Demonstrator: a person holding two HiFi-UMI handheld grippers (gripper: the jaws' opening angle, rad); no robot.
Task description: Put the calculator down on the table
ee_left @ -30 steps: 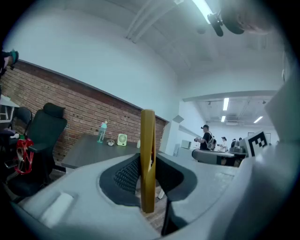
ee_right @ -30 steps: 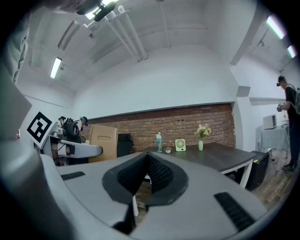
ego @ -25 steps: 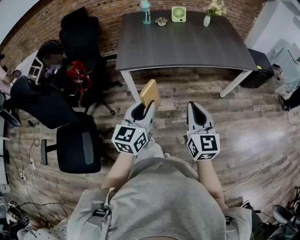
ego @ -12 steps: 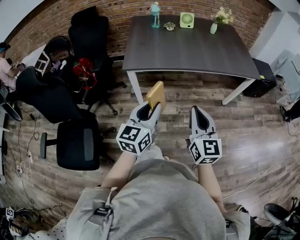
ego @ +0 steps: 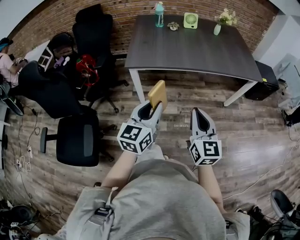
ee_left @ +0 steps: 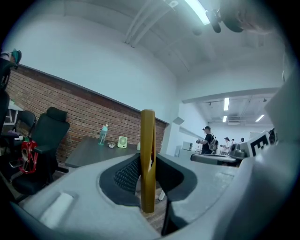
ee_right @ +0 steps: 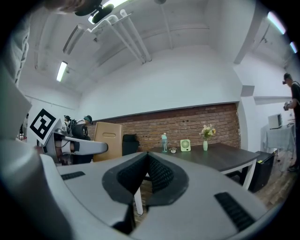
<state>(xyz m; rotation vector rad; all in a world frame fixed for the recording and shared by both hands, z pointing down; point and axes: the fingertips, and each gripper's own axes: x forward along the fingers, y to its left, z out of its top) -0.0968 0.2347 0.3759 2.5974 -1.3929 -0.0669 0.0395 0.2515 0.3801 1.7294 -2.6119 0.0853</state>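
A gold calculator [ego: 158, 93] stands upright on its edge in my left gripper [ego: 153, 106], which is shut on its lower end. In the left gripper view the calculator [ee_left: 147, 154] shows edge-on between the dark pads [ee_left: 125, 176]. My right gripper [ego: 198, 112] hangs beside it to the right, shut with nothing in it. Its own view shows the pads [ee_right: 159, 174] meeting, with the calculator [ee_right: 108, 136] off to the left. Both grippers hover over the wooden floor, short of the dark table [ego: 192, 47].
On the table's far edge stand a bottle [ego: 159, 14], a small fan [ego: 191, 20] and a vase of flowers [ego: 220, 23]. Black office chairs [ego: 77, 140] crowd the left side. A black box [ego: 269, 75] sits by the table's right leg. A person [ego: 9, 56] sits at far left.
Both grippers keep their places and the calculator stays held. Only the head view has drifted a little, which sets the table slightly further right.
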